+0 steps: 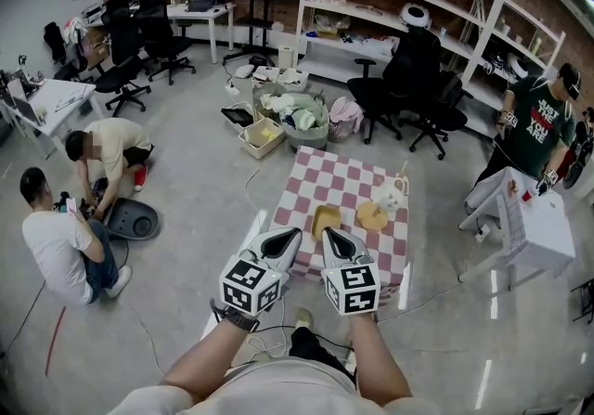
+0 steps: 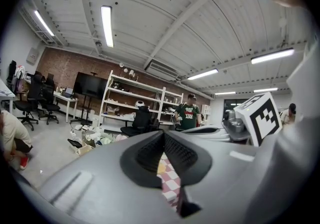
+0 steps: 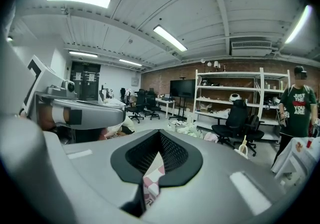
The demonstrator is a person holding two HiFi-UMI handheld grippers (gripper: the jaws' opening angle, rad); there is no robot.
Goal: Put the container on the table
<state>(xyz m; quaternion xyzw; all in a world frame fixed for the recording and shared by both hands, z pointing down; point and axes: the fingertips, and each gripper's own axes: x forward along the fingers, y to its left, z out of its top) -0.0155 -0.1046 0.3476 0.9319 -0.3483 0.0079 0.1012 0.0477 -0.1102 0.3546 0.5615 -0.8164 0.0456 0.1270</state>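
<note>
**A:** Where's everything at?

**B:** Left gripper hangs over the near edge of the table, jaws pinched together on nothing. Just past it, the yellowish container sits on the checked cloth near that edge. Pretty sure it's an open tub, but it's small in frame. Right gripper, same deal: closed, empty, just beside the container.

**A:** So what's the move?

**B:** Looks placed to me. If it needs shifting, I'd spread one claw first, take a wall, keep it level and set it further in, clear of the tan thing on its right.
</note>
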